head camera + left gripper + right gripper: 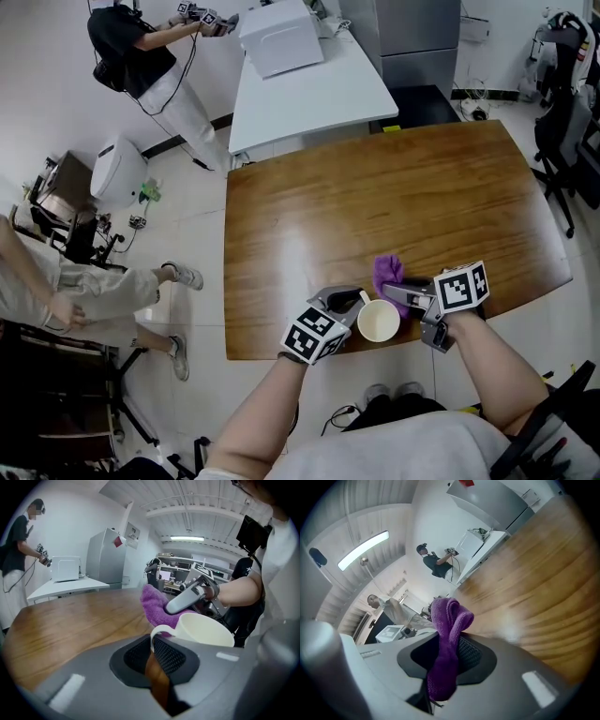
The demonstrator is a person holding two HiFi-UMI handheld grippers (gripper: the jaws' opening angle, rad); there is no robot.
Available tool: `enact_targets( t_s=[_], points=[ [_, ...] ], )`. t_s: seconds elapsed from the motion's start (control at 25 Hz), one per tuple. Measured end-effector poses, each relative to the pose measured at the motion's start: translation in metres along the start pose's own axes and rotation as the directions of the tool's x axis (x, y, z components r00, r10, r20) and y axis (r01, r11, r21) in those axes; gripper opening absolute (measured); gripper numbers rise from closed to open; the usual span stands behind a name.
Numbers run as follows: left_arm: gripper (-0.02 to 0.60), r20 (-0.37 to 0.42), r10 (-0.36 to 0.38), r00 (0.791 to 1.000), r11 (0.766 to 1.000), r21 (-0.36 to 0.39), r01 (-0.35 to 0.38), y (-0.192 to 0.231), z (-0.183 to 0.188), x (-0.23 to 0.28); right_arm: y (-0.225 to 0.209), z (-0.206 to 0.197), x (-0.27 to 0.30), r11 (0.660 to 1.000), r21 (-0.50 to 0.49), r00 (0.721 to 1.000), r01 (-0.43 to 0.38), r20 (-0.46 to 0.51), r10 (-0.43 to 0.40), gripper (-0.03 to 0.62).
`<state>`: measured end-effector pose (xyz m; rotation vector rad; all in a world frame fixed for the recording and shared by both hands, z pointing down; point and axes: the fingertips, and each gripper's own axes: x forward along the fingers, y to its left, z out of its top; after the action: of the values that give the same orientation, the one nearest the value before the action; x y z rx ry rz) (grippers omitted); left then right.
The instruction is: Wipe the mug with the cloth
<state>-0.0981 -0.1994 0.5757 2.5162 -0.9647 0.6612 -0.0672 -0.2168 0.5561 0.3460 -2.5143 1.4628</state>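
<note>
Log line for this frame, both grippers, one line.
left gripper: shut on mug handle | right gripper: shut on cloth | mug: upright, near table edge | cloth: beside mug, contact unclear

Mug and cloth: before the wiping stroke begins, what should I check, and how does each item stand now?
1. Left gripper shut on the mug by its handle: ok.
2. Right gripper shut on the cloth: ok.
3. Mug upright, mouth up, looks empty in the head view: ok.
4. Cloth touching the mug: cannot tell; it sits just beyond the rim.
5. Mug resting on the table or lifted: cannot tell.
</note>
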Motion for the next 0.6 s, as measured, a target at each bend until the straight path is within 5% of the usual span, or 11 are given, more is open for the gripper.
enact_targets(
  t_s=[0.6],
  points=[
    [0.009, 0.007, 0.006, 1.000, 1.000, -0.016, -0.006, 0.004, -0.007, 0.000, -0.041, -0.020, 0.024, 0.978, -0.047, 0.974, 0.204, -0.087, -0.207, 0.104]
  ],
)
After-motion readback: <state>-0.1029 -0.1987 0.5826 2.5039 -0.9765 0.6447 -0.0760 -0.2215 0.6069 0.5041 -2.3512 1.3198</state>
